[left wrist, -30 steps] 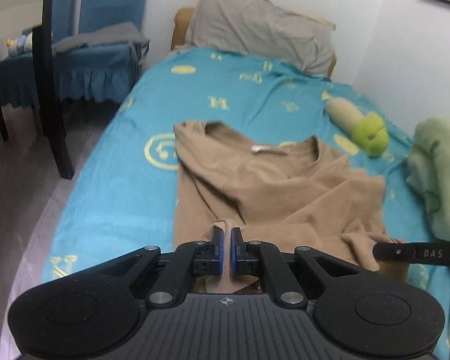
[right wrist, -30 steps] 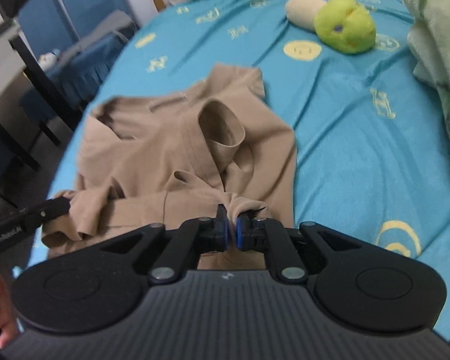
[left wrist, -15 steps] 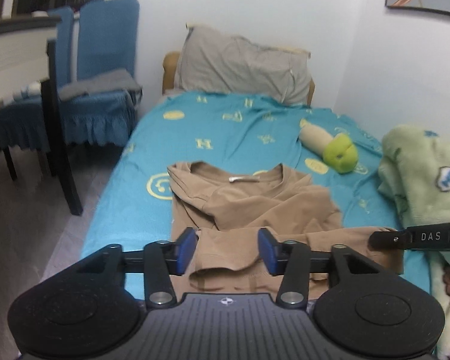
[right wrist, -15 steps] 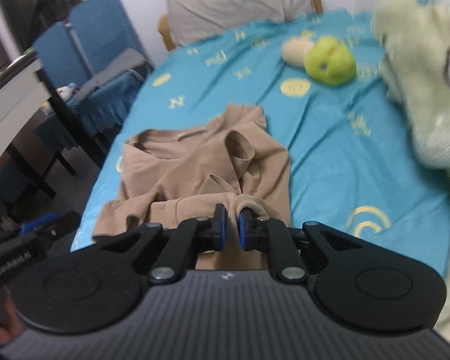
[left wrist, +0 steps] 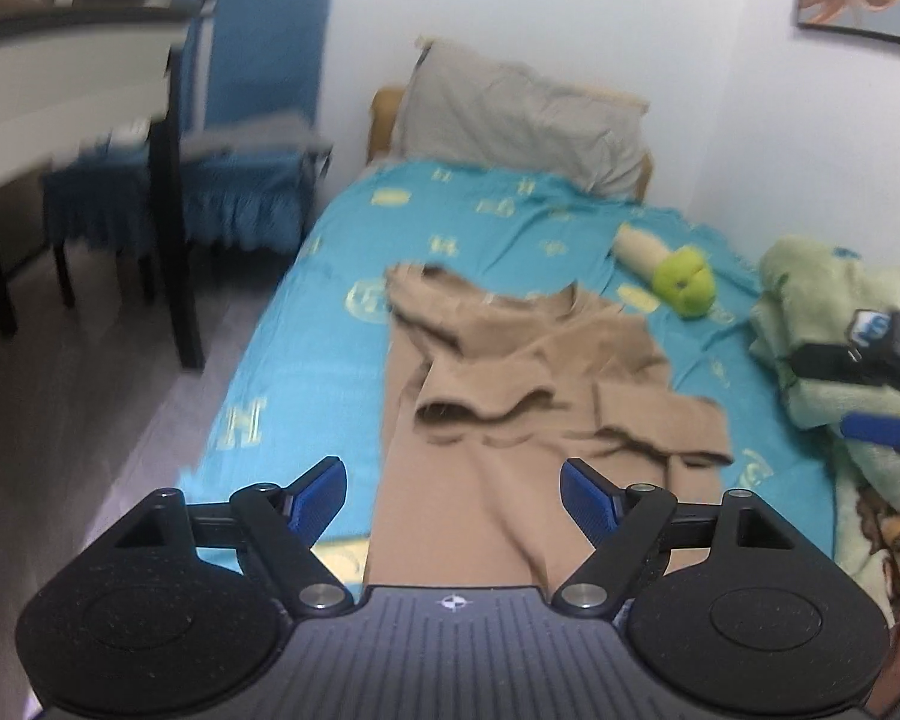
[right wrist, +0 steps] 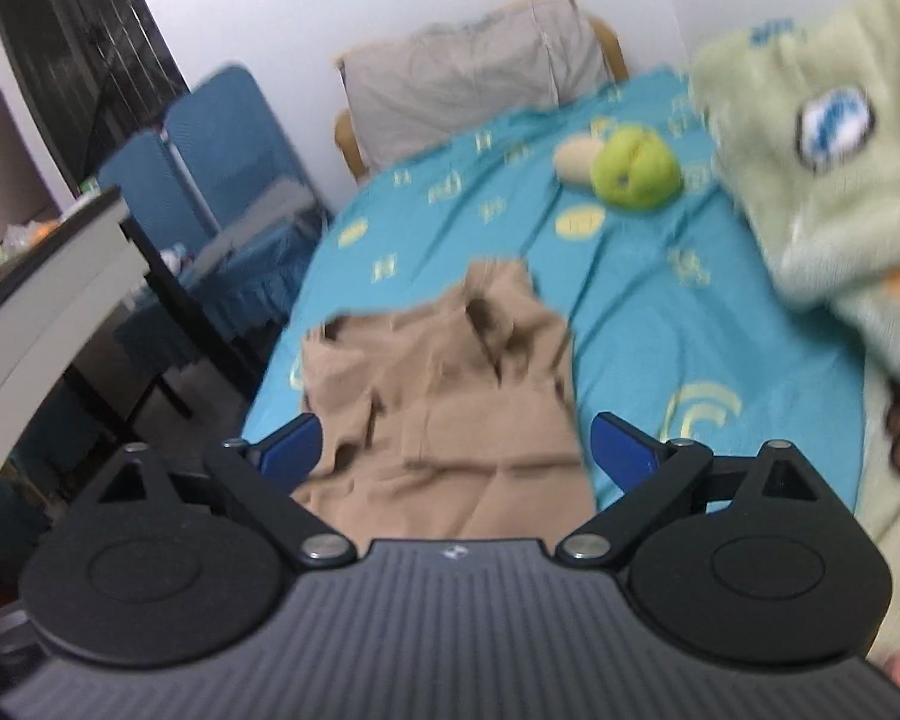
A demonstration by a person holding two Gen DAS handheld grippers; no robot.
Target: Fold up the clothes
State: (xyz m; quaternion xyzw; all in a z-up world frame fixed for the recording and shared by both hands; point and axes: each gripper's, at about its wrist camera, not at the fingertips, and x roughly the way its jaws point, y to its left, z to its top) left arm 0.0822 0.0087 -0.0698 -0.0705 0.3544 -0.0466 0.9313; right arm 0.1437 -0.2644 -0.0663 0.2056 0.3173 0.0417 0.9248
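A tan shirt (left wrist: 528,396) lies crumpled on the blue bedsheet (left wrist: 306,360), collar toward the pillow, hem toward me. It also shows in the right wrist view (right wrist: 450,396). My left gripper (left wrist: 453,495) is open and empty, held above the shirt's near end. My right gripper (right wrist: 456,450) is open and empty, also above the near end of the shirt. Part of the right gripper (left wrist: 870,360) shows at the right edge of the left wrist view.
A grey pillow (left wrist: 522,126) leans at the head of the bed. A green and beige plush toy (left wrist: 678,270) lies on the sheet. A pale green blanket (left wrist: 840,324) is piled at the right. Blue chairs (left wrist: 252,150) and a white table (left wrist: 60,90) stand left.
Both grippers let go of the shirt's hem and opened wide. Both pulled back and up from the bed. The shirt now lies loose on the sheet.
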